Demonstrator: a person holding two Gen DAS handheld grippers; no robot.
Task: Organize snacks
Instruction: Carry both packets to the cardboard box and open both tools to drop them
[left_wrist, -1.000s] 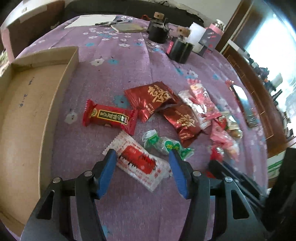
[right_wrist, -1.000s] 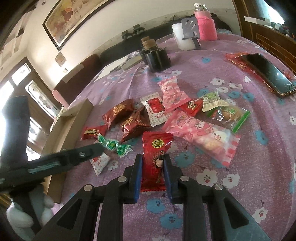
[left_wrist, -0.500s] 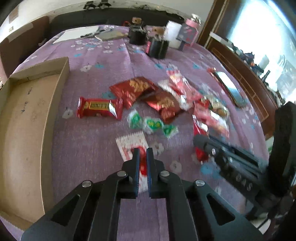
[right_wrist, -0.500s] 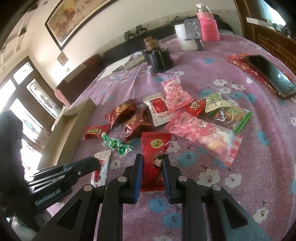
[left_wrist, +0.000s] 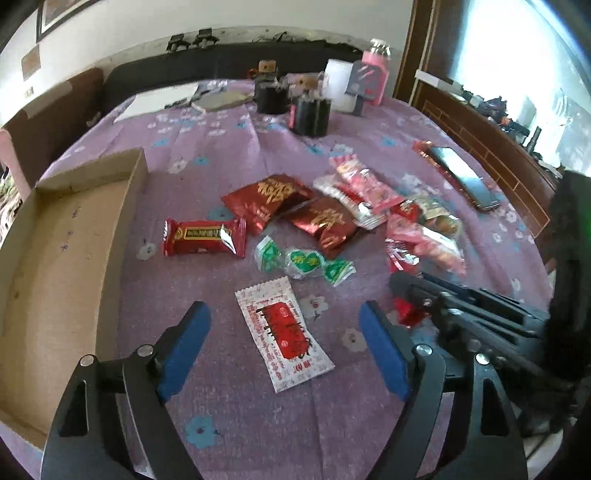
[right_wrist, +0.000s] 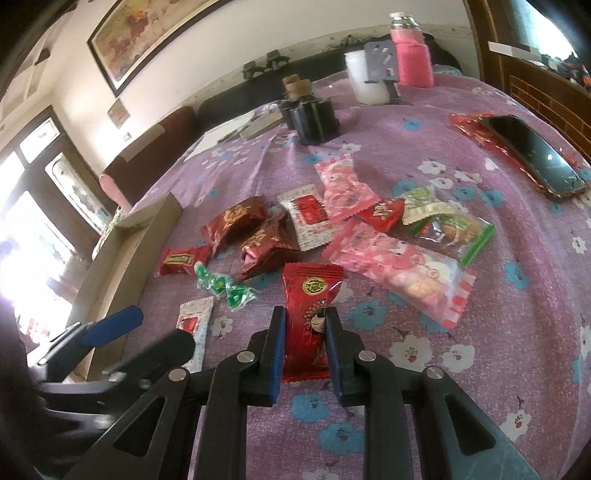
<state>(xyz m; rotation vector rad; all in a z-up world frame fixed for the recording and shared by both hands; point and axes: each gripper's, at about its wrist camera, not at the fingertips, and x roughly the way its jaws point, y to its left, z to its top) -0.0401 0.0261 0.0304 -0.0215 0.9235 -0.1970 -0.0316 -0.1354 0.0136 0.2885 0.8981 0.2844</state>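
White-and-red packet (left_wrist: 283, 334) lies flat between left gripper's (left_wrist: 286, 345) opening jaws.

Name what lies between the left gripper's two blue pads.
Left wrist view: a white packet with red label lies flat between the opening left gripper pads, untouched.

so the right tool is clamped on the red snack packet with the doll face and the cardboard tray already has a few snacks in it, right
Not quite. The right tool is clamped on the red snack packet with the doll face, but the brown cardboard tray holds no snacks in the part the left wrist view shows: only bare cardboard. The snacks all lie on the purple flowered tablecloth.
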